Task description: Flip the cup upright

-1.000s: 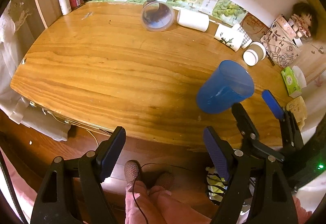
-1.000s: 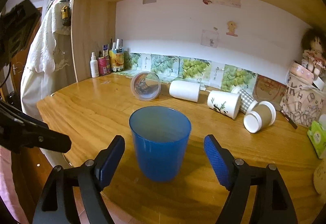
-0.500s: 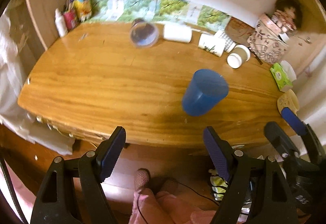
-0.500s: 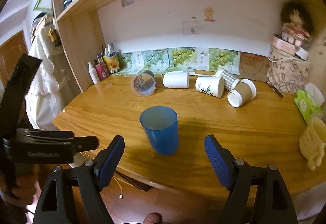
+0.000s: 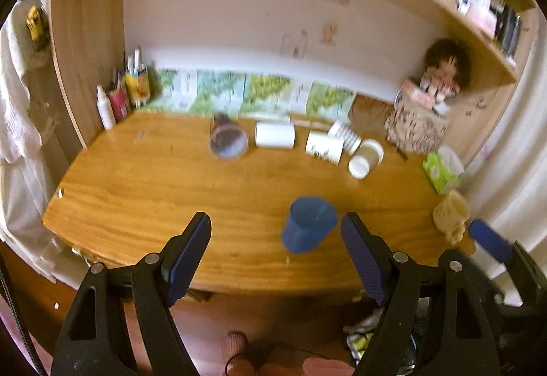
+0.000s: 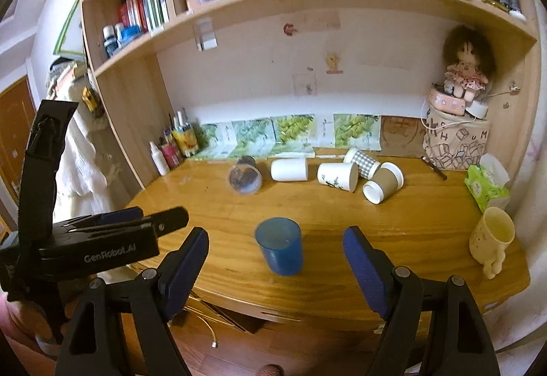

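Observation:
A blue plastic cup (image 6: 280, 246) stands upright, mouth up, near the front edge of the wooden desk (image 6: 427, 222); it also shows in the left wrist view (image 5: 307, 224). My right gripper (image 6: 275, 259) is open and empty, held back off the desk's front edge. My left gripper (image 5: 275, 249) is open and empty, also back from the desk; it shows at the left of the right wrist view (image 6: 112, 222). Neither gripper touches the cup.
A clear cup (image 6: 244, 176), white cups (image 6: 290, 169) (image 6: 336, 173), a checked cup (image 6: 362, 161) and a brown cup (image 6: 383, 182) lie on their sides at the back. A cream mug (image 6: 492, 241) and tissue pack (image 6: 485, 186) sit right. Bottles (image 6: 171, 150) stand back left.
Both grippers have pulled back and up from the desk, so the blue cup looks smaller and farther. The cup stays upright where it stood.

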Action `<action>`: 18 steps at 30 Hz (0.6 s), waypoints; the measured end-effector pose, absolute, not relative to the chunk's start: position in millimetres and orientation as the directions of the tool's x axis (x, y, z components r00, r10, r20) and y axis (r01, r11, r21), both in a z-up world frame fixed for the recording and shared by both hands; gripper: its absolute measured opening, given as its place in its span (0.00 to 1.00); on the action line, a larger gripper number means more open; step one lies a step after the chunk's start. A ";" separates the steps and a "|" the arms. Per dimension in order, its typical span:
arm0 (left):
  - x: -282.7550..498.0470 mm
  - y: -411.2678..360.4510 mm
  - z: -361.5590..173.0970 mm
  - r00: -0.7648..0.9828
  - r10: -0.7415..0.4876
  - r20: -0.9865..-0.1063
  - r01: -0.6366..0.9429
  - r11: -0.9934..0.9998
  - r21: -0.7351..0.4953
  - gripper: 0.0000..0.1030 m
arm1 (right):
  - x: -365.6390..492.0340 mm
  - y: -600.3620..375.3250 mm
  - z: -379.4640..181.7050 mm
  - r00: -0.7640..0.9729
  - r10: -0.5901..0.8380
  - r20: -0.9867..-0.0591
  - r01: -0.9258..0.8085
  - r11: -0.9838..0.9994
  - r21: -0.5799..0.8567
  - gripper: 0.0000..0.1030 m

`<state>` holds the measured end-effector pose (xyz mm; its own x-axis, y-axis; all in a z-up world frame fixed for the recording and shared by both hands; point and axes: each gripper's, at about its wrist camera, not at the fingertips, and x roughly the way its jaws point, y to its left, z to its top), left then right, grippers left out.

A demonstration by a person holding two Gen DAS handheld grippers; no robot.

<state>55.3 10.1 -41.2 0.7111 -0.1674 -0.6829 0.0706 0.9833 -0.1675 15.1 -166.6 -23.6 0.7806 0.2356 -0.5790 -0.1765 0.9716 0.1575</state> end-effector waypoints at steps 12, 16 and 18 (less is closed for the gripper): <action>21.2 16.4 -15.5 0.832 -0.090 -0.547 0.022 0.991 -0.129 0.96 | -15.2 -161.1 -9.3 0.853 0.167 -0.494 -0.106 0.983 0.149 0.85; 11.3 16.6 -6.4 0.876 -0.069 -0.477 0.014 0.993 -0.118 0.99 | -24.6 -163.0 -4.9 0.886 0.123 -0.447 -0.073 0.989 0.127 1.00; 7.6 13.9 -2.8 0.893 -0.041 -0.449 0.001 0.996 -0.088 0.99 | -26.9 -165.3 -3.4 0.896 0.108 -0.431 -0.059 0.990 0.125 1.00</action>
<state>7.6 13.9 -2.8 0.8927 -0.0408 -0.4487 0.0011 0.9961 -0.0884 -26.9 -165.3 -3.4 0.8960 0.1077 -0.4309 -0.0590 0.9904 0.1249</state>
